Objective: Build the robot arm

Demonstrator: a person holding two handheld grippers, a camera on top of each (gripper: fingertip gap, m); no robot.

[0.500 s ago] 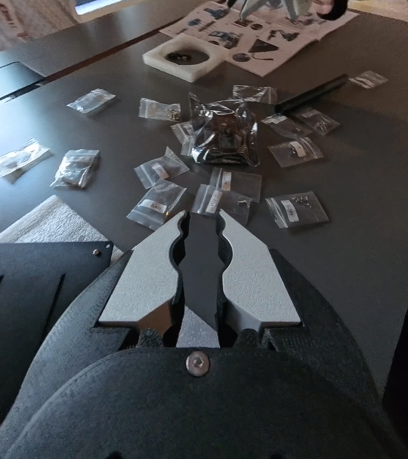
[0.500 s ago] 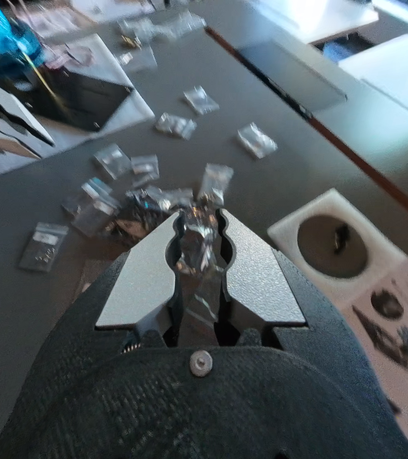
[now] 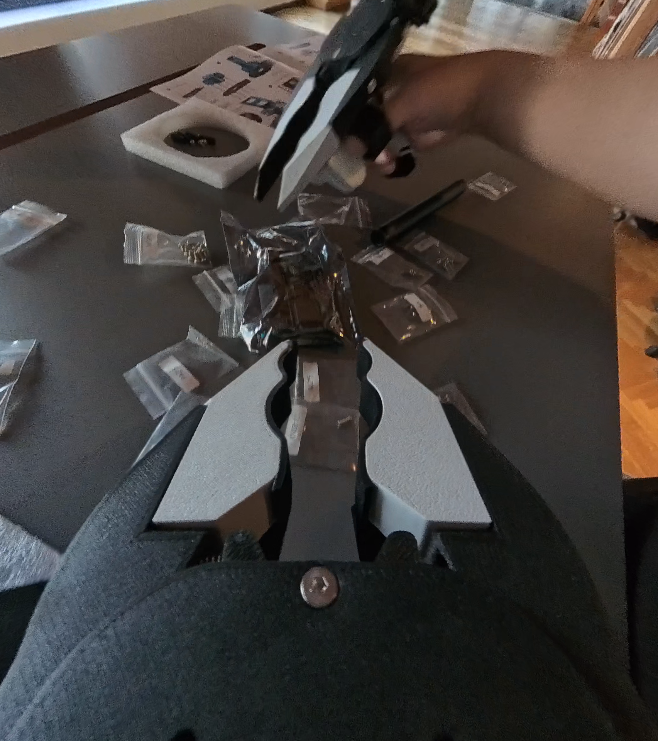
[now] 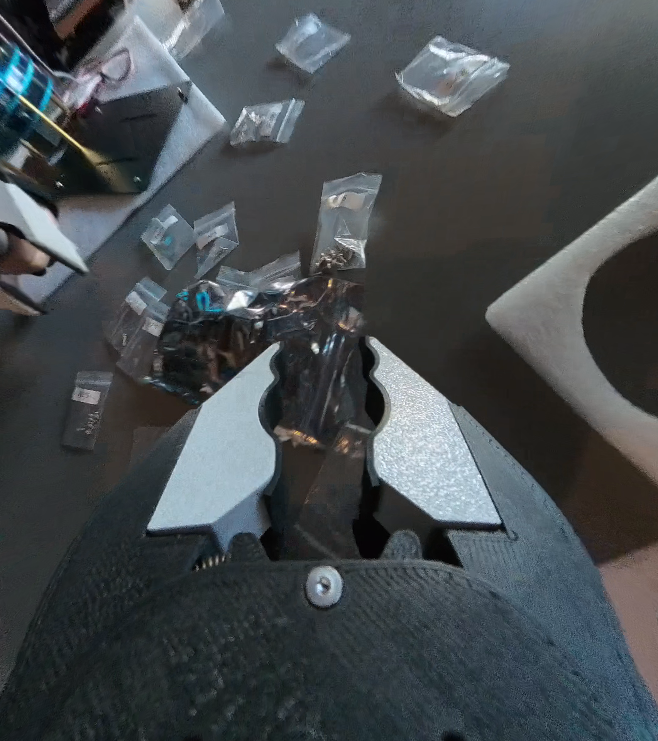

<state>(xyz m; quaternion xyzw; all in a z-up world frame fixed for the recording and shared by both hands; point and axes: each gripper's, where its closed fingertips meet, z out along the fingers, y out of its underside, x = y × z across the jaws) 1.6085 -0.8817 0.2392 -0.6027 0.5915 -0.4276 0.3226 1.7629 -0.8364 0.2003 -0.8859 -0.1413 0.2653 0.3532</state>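
Dark grey matt surface (image 3: 78, 304), strewn with small packets.

Landmark: crinkled silvery-dark foil pouch with dark contents (image 3: 293, 280), lying flat near the middle of the packets.

Left tool (image 3: 323, 349): grey fingers spread, nothing held between them; tips are placed just at the near edge of the foil pouch, over small clear zip bags with white labels (image 3: 179, 373). Contact with the pouch cannot be told.

Right tool (image 4: 321, 345): grey fingers spread, nothing gripped; tips are held above the far end of the foil pouch (image 4: 247, 333), as the left wrist view shows the same tool (image 3: 275, 196) raised just beyond the pouch and clear of it. A person's hand (image 3: 419, 116) is seen on its handle.

White foam block with a round recess (image 3: 195, 140): set beyond the pouch, well apart; small dark parts are seen in the recess.

Printed paper sheet with dark figures (image 3: 239, 76): behind the foam block.

Black slender rod (image 3: 419, 212): beyond and right of the pouch.

Clear zip bag of small metal screws (image 3: 167, 244): just left of the pouch.

Black metal plate on white padding (image 4: 126, 132): well apart from the pouch, in the right wrist view.
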